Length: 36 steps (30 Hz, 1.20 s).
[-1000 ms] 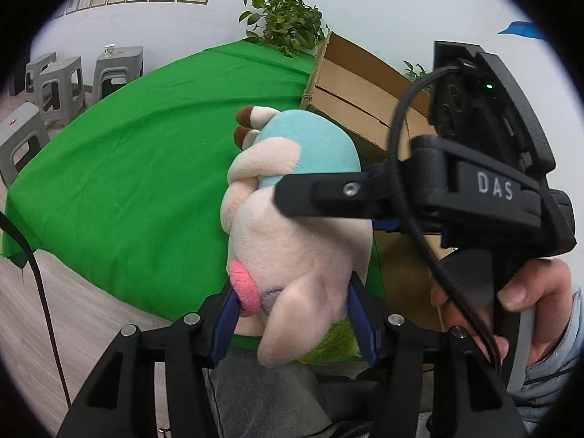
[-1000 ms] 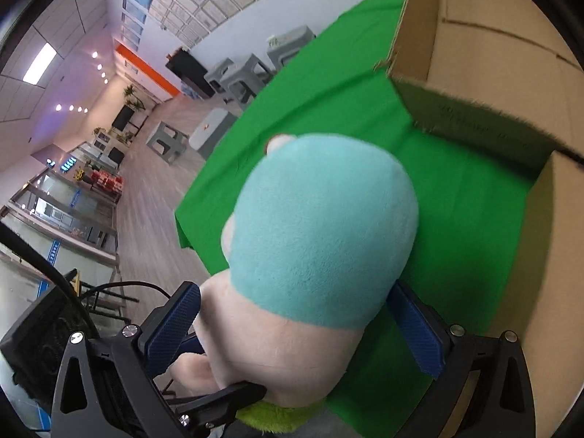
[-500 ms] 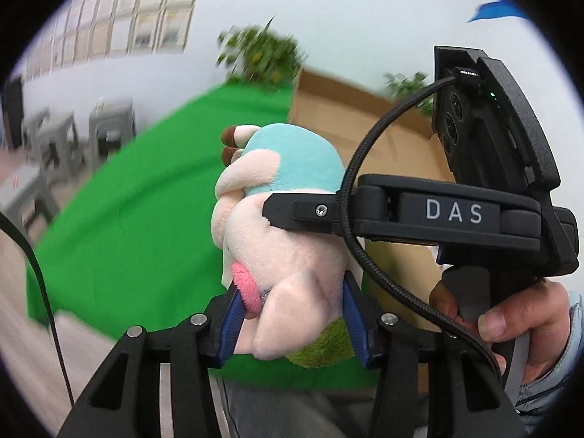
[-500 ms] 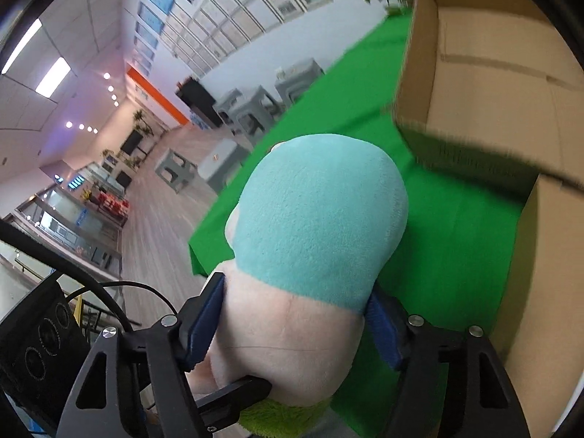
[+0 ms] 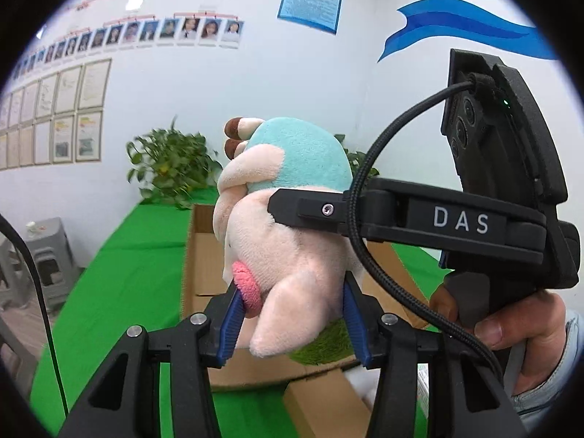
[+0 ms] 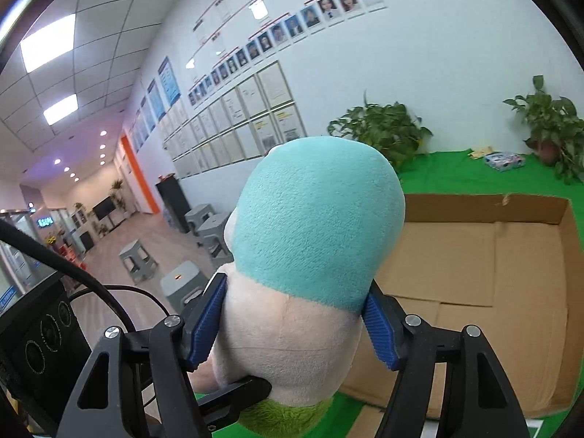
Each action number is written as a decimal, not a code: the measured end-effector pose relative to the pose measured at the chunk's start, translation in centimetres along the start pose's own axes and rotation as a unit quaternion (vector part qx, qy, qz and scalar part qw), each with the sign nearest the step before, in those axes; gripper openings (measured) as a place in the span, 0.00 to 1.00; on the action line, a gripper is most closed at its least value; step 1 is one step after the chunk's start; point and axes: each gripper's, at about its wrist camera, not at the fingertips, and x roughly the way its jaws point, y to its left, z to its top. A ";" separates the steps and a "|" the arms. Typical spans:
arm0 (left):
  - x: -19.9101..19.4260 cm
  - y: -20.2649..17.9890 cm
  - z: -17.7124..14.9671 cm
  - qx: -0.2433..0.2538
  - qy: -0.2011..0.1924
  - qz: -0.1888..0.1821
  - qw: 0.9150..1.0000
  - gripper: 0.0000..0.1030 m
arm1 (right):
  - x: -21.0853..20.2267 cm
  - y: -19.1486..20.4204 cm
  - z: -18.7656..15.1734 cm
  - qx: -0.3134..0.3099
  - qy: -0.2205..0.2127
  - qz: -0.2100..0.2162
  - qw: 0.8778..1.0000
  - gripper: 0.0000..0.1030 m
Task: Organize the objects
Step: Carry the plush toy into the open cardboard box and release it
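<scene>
The plush toy, soft, light and squashy by its look, sits low-centre in both frames, pinched by the left claw and right claw at its pale belly, above the open cardboard box on the green tabletop.

Beyond my tongs I saw a white wall with a row of small portrait photos and framed papers, two leafy potted plants, grey plastic stools and a green cloth.
</scene>
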 end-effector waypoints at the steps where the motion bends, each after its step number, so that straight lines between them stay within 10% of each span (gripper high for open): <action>1: 0.3 0.0 -0.3 -0.003 0.005 -0.003 1.000 0.47 | 0.0 -0.8 0.4 0.002 0.002 -0.004 1.000 0.64; 7: 4.6 3.3 -2.0 -0.045 0.051 -0.011 0.998 0.47 | 4.7 -6.3 2.3 0.018 0.045 -0.016 0.999 0.64; 19: 10.7 7.7 -7.2 -0.127 0.177 0.016 0.976 0.52 | 23.2 -13.1 -7.7 0.059 0.156 -0.023 0.986 0.62; 36: 4.7 8.0 -8.5 -0.117 0.163 0.084 0.976 0.49 | 26.7 -9.4 -9.7 0.068 0.188 -0.029 0.979 0.84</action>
